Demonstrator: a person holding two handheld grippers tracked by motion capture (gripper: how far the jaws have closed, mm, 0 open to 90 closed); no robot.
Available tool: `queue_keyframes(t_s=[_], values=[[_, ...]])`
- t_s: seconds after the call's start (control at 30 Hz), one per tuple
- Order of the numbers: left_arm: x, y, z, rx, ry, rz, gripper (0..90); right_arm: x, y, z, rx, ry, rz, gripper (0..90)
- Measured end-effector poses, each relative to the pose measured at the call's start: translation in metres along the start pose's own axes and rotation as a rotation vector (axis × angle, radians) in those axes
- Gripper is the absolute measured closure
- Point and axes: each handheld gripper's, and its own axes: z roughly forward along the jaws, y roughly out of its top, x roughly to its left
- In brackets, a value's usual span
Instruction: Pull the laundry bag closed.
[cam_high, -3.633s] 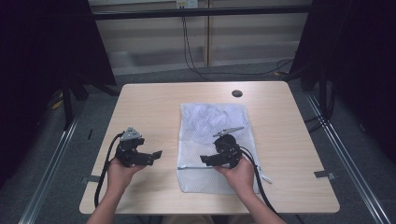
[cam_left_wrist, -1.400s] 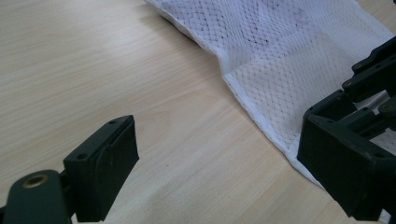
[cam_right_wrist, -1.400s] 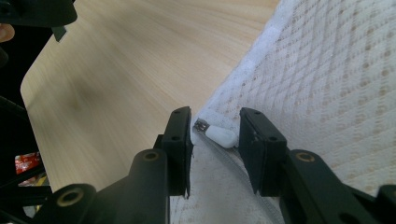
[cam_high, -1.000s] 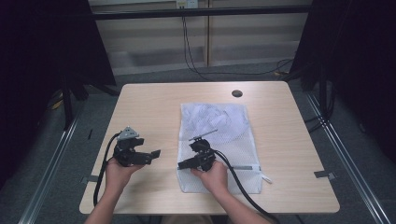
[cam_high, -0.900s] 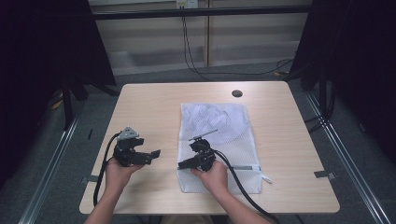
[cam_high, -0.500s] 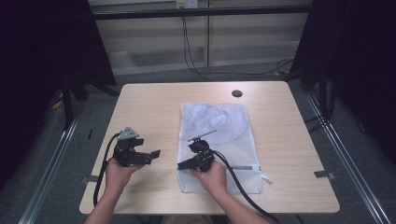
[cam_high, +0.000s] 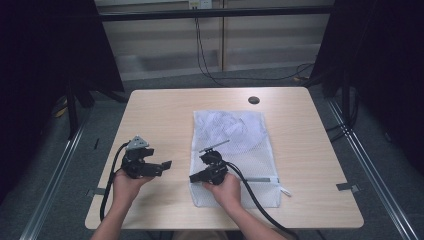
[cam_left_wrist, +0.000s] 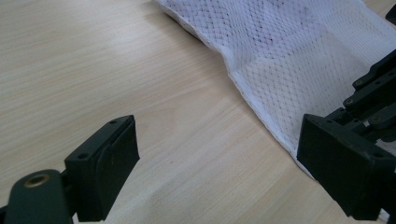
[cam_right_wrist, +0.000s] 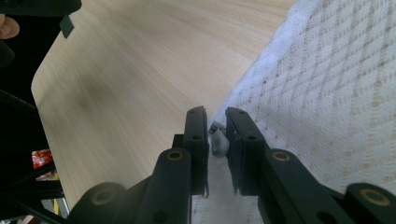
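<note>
Jaws of your right gripper (cam_right_wrist: 216, 140) had just been closing and pinched the small grey zipper pull (cam_right_wrist: 218, 142) at the near left corner of the white mesh laundry bag (cam_high: 235, 145), which lay flat on the surface (cam_high: 165, 115). Your left gripper (cam_left_wrist: 219, 163) waited beside that edge with its jaws spread and nothing between them. By my reading you were at the zipper-grasp step, and the next move called for pinning the bag's edge with the left while the right drew the pull steadily along the zipper.
</note>
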Motion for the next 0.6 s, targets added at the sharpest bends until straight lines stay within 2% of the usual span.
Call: queue_keyframes(t_s=[0.13, 0.3, 0.33, 0.6], values=[[-0.0004, -0.0001, 0.0002, -0.001, 0.000, -0.001, 12.5, -0.0008, 0.0005, 0.0006, 0.004, -0.009, -0.008, 83.5], [-0.0003, 0.0000, 0.0002, 0.004, -0.003, -0.003, 12.7, -0.0021, 0.0013, -0.0001, 0.007, 0.004, 0.022, 86.1], [-0.0001, 0.0001, -0.0002, 0.002, -0.008, -0.005, 12.7, -0.0026, 0.0014, -0.0002, 0.003, 0.004, 0.011, 86.2], [-0.0022, 0.0002, 0.0007, 0.009, -0.024, 0.002, 12.8, -0.0024, 0.0026, -0.0064, -0.003, 0.024, 0.021, 86.7]])
